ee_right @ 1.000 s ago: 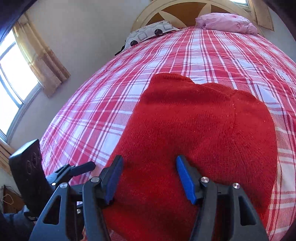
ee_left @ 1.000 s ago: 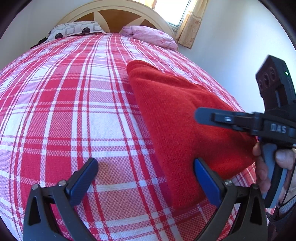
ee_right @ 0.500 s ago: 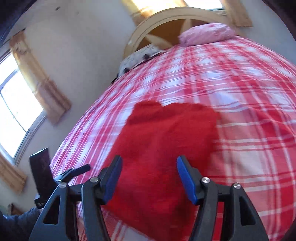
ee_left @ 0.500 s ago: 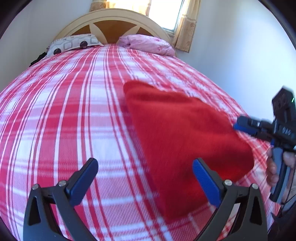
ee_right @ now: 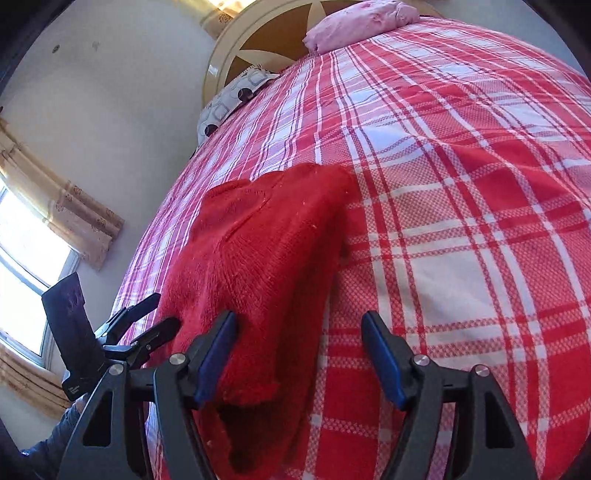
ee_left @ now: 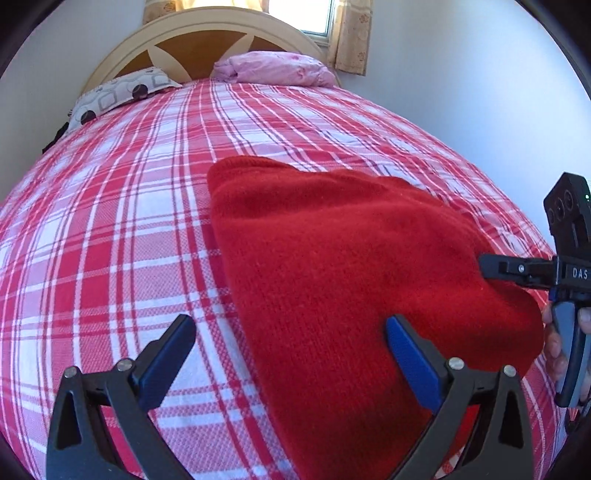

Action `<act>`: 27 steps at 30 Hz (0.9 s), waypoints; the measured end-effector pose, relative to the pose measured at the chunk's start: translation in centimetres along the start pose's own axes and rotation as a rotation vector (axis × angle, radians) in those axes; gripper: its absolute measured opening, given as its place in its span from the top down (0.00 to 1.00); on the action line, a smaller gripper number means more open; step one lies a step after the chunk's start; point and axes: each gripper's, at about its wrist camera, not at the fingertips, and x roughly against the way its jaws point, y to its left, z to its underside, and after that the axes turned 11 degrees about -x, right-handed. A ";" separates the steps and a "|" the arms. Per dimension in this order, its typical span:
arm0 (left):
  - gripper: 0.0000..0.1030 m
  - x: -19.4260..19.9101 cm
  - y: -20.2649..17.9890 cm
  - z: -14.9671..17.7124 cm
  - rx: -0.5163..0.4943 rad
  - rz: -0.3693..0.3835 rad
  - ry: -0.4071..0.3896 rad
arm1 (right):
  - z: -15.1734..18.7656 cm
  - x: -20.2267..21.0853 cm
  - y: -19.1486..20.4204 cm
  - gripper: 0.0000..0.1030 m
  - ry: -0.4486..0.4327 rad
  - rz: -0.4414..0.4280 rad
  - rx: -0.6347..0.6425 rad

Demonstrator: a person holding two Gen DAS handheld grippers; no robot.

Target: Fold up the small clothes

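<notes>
I am seeing the folded red knitted garment (ee_left: 354, 280) lying on the red-and-white plaid bed (ee_left: 110, 236), long axis running near to far, between my grippers; left gripper (ee_left: 288, 354) open, right gripper (ee_right: 299, 354) open and nearer.

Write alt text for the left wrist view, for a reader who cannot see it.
A folded red knit garment lies on a bed with a red and white plaid cover. The left claw hovers open above the garment's near edge. The right claw reaches in from the right edge, and two pillows lie by the headboard.
</notes>
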 end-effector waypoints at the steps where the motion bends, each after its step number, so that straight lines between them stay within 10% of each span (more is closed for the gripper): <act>1: 0.00 -0.2 0.0 0.0 0.007 0.009 0.001 | -0.1 -0.1 -0.1 0.31 -0.005 -0.007 -0.010; 21: 0.00 -1.6 2.1 0.1 0.085 0.159 -0.021 | -1.1 -1.8 -1.7 0.31 -0.061 -0.172 -0.065; 27: 0.00 -2.7 3.5 -0.3 0.157 0.197 -0.018 | -1.0 -3.3 0.3 0.31 -0.046 -0.053 0.041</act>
